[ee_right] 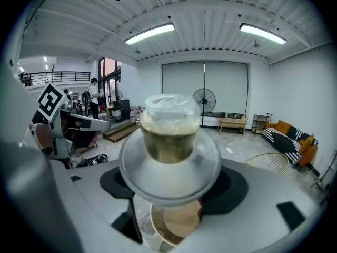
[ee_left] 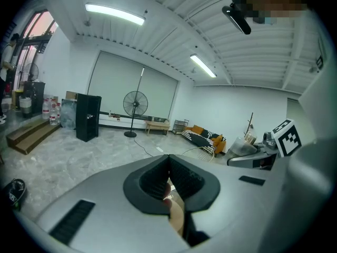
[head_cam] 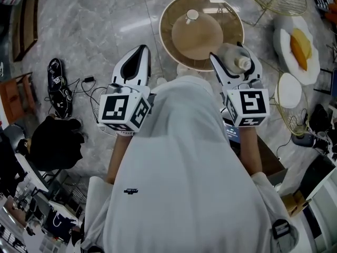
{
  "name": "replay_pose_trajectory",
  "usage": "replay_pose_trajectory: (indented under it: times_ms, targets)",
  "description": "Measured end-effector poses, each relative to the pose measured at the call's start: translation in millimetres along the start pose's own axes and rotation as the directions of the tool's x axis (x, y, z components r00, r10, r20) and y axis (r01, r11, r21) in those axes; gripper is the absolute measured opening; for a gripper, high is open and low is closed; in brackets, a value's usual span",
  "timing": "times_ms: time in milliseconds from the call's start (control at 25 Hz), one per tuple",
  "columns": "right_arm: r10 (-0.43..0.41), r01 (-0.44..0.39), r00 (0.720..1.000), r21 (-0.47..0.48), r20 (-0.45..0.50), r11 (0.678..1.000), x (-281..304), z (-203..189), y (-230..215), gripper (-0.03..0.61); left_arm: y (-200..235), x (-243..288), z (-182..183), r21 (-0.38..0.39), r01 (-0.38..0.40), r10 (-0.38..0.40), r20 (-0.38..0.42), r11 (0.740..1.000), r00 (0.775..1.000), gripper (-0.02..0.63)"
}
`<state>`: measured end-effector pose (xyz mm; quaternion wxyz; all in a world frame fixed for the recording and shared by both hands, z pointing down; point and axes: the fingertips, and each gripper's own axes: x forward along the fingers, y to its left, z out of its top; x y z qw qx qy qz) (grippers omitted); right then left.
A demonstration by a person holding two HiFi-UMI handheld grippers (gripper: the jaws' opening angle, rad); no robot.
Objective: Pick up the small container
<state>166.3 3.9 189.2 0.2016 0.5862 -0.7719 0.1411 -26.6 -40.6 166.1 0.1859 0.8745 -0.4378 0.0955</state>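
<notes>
**Grey marble floor, small container off the table: the pick looks basically done**

Big open room with a pale grey marble floor [head_cam: 105,30], strip lights overhead and a standing fan [ee_left: 135,101] by the far wall. You're standing over a round wooden table [head_cam: 167,16], looking down at it past your own shirt.

The small container [ee_right: 169,136] is in your right gripper [head_cam: 234,63]. It's a clear lidded pot with something olive-brown inside, and the jaws stand fairly wide, one on each side of its flared body. From the head camera it hangs in the air just in front of you, over the near edge of the table and touching nothing but the gripper. So as far as I can judge, the grab and the lift are both done.

Your left gripper [head_cam: 136,62] has its jaws pressed together with nothing between them. It sits off to the side, well clear of the container.

What's left? Not much by the task wording. Just keep the grip steady, since the pot is slick clear plastic.
</notes>
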Motion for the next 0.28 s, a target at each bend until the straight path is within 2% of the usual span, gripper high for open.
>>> replay_pose_trajectory:
  times_ms: [280]
  targets:
    - [-0.002, 0.002, 1.0, 0.002, -0.006, 1.0, 4.1, -3.4, 4.9, 0.336, 4.4, -2.1, -6.8, -0.003, 0.005, -0.005, -0.014, 1.0, 1.0, 0.018]
